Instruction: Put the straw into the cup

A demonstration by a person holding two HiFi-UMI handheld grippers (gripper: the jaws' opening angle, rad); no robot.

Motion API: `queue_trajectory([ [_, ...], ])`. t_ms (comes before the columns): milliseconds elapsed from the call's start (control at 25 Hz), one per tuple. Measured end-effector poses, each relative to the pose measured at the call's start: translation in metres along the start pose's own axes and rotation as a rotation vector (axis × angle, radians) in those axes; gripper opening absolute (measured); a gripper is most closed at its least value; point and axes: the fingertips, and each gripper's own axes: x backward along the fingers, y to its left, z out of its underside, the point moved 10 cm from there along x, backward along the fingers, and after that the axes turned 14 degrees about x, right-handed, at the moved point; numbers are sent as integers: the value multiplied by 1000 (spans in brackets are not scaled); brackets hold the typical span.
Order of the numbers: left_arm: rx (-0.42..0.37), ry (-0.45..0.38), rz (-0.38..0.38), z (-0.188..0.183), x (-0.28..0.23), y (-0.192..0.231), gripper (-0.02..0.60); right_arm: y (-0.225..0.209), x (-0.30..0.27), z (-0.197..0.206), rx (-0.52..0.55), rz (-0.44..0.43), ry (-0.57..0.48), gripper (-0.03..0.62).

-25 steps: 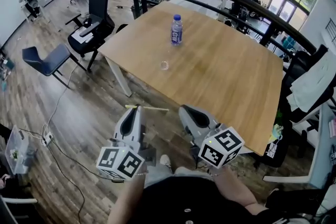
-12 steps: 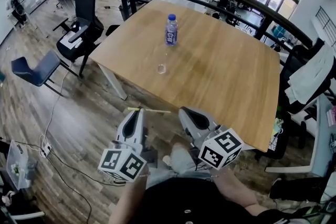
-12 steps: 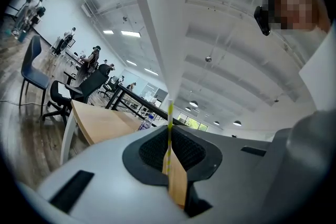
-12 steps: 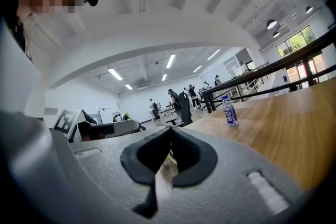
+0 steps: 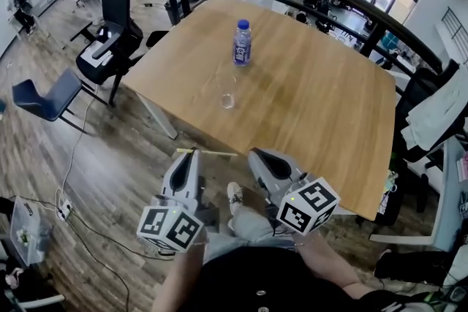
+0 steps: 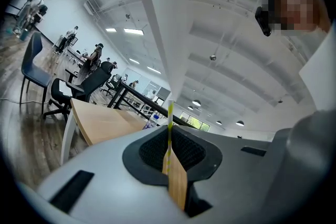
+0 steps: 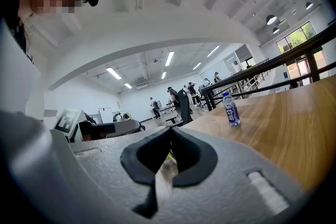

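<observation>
A person stands off the near edge of a pale wooden table (image 5: 314, 106) with a two-jaw gripper in each hand, well short of the clear cup (image 5: 228, 100) waiting on the tabletop. The left gripper (image 5: 192, 154) is clamped on a thin yellowish straw (image 5: 213, 153), which lies crosswise off its tips, on the near side of the cup and well apart from it, over the plank floor (image 5: 110, 164). The right gripper (image 5: 254, 154) holds nothing; its dark pads are pressed together near the straw's free end. Beyond the cup stands a capped water bottle (image 5: 242, 44) with a blue label. The straw looks light, slender and easily crushed or bent. A gentle pinch near one end, as here, likely leaves enough length to drop in. The small, see-through cup also looks light and could tip at a nudge.
</observation>
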Motion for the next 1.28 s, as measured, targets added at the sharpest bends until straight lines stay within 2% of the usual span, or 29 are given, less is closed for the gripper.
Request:
queue_trajectory([
  [360, -14, -5, -21, -30, -72, 28, 35, -59, -74, -12, -7, -18, -14, -2],
  [720, -33, -51, -34, -60, -138, 44, 35, -114, -133, -30, 4, -49, -37, -2],
  [1000, -39, -71, -41, -64, -176, 46, 35, -147, -153, -35, -8, -62, -48, -2],
  [1280, -39, -70, -51, -62, -188, 47, 35, -158, -159, -31, -24, -73, -40, -2],
])
